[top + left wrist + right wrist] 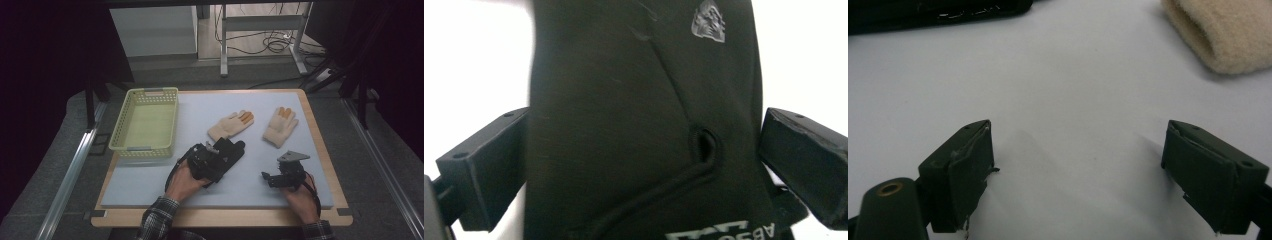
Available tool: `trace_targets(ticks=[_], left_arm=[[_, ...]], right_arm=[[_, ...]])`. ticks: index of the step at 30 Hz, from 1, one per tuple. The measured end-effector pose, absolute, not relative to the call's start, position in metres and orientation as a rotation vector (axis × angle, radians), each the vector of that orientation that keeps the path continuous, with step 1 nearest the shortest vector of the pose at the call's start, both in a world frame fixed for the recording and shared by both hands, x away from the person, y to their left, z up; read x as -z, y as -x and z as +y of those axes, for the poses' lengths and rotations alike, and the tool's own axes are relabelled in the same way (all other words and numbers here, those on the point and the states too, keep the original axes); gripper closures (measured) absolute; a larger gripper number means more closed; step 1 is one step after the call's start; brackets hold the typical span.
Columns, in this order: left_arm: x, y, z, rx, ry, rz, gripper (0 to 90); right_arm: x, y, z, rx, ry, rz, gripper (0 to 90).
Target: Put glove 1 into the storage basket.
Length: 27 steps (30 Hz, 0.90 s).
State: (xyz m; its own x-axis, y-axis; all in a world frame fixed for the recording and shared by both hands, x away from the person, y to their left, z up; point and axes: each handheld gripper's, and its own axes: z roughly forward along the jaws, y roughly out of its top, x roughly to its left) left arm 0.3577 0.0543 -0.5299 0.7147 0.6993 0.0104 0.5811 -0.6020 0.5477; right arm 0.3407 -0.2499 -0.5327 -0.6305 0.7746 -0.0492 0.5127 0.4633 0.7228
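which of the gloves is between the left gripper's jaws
The black glove, lying nearest the person. It sits between the left gripper's open jaws; the two cream gloves lie farther back, untouched.

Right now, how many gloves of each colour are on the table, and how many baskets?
Cream gloves: 2, one and another
Black gloves: 1
Green baskets: 1
Total: 4 things
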Motion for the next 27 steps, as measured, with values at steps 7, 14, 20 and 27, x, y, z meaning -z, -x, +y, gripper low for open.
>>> trace_targets(ticks=[7,14,20,27], left_arm=[[0.529,-0.358,0.057,-0.284,-2.380,1.001,5.1],[0.522,-0.357,0.068,-0.289,-2.351,1.005,36.4],[0.519,-0.354,0.064,-0.292,-2.371,1.006,52.7],[0.519,-0.353,0.066,-0.277,-2.350,0.994,64.4]], right_arm=[[0.533,-0.341,-0.250,-0.972,-1.085,2.345,13.1],[0.533,-0.341,-0.249,-0.974,-1.088,2.344,13.1],[0.533,-0.340,-0.249,-0.974,-1.088,2.344,13.1],[0.533,-0.341,-0.249,-0.973,-1.087,2.344,13.1]])
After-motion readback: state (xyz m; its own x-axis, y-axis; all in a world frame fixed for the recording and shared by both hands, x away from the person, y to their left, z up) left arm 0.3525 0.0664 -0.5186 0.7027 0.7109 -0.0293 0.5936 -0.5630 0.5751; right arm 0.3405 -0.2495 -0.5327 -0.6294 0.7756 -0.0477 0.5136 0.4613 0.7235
